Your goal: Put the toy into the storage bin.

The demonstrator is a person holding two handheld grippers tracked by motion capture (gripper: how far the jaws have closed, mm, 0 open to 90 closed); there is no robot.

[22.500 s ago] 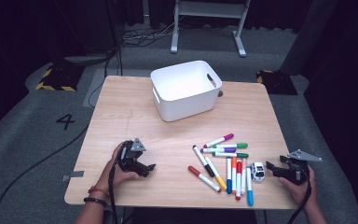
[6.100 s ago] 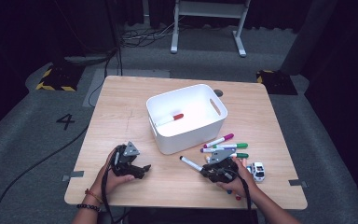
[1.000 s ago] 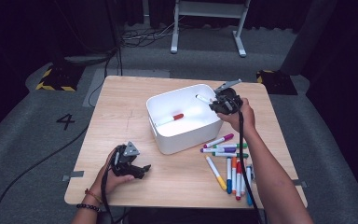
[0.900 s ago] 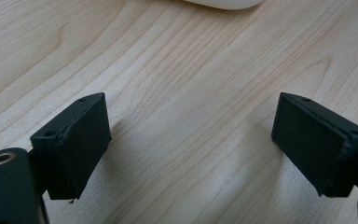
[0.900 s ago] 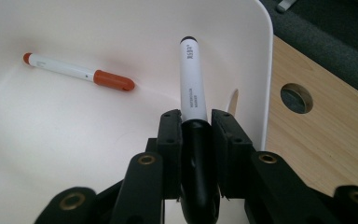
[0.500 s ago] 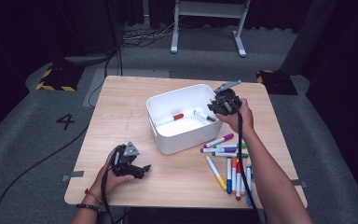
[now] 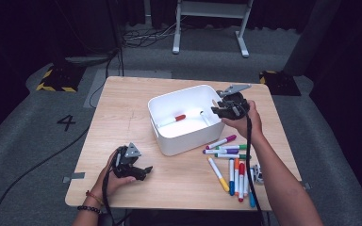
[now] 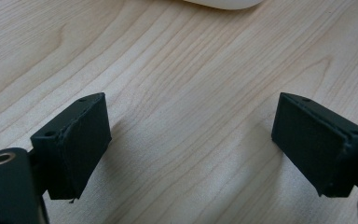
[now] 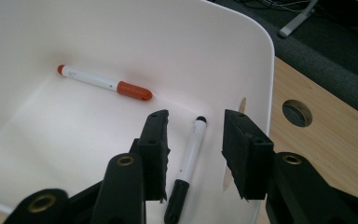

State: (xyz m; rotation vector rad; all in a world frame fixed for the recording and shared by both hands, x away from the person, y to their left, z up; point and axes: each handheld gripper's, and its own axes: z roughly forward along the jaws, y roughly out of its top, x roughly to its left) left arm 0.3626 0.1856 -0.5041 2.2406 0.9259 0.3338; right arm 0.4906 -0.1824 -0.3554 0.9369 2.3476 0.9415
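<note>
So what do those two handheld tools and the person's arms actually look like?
Both tools are black. The left tool and right tool each carry a grey three-cornered plate on top and trail a black cable. Each has two blocky black jaws with small holes. The forearms are bare; the left wrist wears beaded bracelets.

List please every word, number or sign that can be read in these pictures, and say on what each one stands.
"4": a white number on the grey floor, left of the table.
Yellow and black hazard stripes, no words: on the floor mat beyond the number.
The markers and the white bin show no readable print.
</note>
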